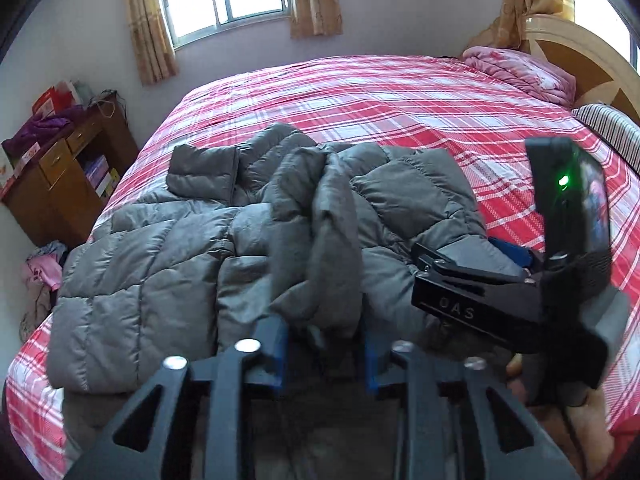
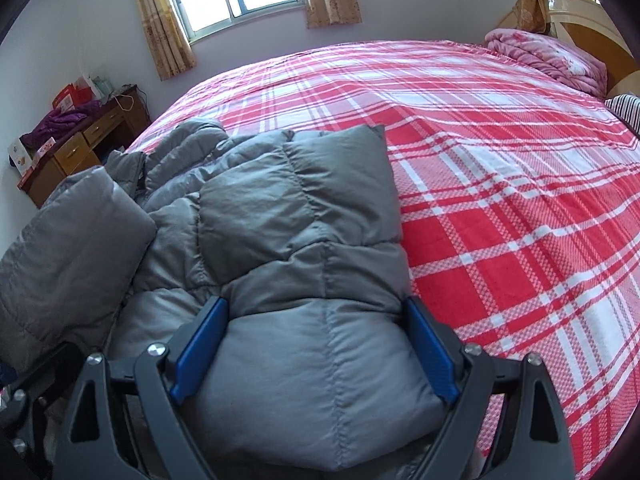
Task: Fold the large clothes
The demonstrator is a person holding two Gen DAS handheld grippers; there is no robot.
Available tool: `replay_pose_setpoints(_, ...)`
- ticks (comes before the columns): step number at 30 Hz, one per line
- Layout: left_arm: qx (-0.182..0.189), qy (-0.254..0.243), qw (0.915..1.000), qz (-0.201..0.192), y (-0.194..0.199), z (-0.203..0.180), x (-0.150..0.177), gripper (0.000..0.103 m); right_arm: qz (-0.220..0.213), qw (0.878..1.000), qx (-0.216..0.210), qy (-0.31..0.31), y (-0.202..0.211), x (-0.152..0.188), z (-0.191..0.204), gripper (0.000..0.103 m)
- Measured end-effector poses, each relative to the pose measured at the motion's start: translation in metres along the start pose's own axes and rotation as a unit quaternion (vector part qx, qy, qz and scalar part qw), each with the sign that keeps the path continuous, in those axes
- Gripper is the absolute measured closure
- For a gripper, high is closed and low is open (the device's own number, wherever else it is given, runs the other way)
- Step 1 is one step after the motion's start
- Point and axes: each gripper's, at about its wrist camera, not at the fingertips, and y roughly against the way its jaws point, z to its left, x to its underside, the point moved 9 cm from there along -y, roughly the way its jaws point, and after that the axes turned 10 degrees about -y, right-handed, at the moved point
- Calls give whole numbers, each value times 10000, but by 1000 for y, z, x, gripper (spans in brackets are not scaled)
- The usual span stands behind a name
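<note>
Sleeve folds of a grey down jacket (image 1: 192,264) lie heaped on the plaid bed (image 1: 400,92); the left tool (image 1: 324,356) stands released around a limp sleeve, the right tool (image 2: 316,348) spread wide astride the puffy body, unclenched. With neither gripping, the springy padding may unfold again.

The grey padded jacket (image 1: 200,264) runs under the left gripper (image 1: 326,354), so its near hem at six o'clock is hidden, and the sleeve (image 1: 332,232) rising between the fingers is smeared by blur. In the right wrist view the jacket's lower edge at six o'clock slips behind the right gripper (image 2: 314,344). The wooden desk (image 2: 80,152) at nine o'clock carries clutter too small to tell.
</note>
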Motion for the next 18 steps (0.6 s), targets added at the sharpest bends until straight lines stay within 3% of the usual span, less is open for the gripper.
replay_pose_setpoints(1,-24,-115,9999,-34,7,-4,-2,48,0,10000,2,-1,0,0,0,12)
replay_pose_setpoints(2,-29,-243,9996,-113,10,-7,-3,45,2,10000,5,-2,0,0,0,12)
replay_pose_setpoints(7,426,-341,9981,-293,45,-19,13,44,44,10000,-7,-10,-1,0,-2,12)
replay_pose_setpoints(14,691,921,9930,-250,88,53,86,44,57,9983,-374,-448,19,-7,-19,12)
replay_pose_setpoints(18,169,1707,9847,-299,99,114,120,44,-500,9886,-1131,-861,83,-21,-17,12)
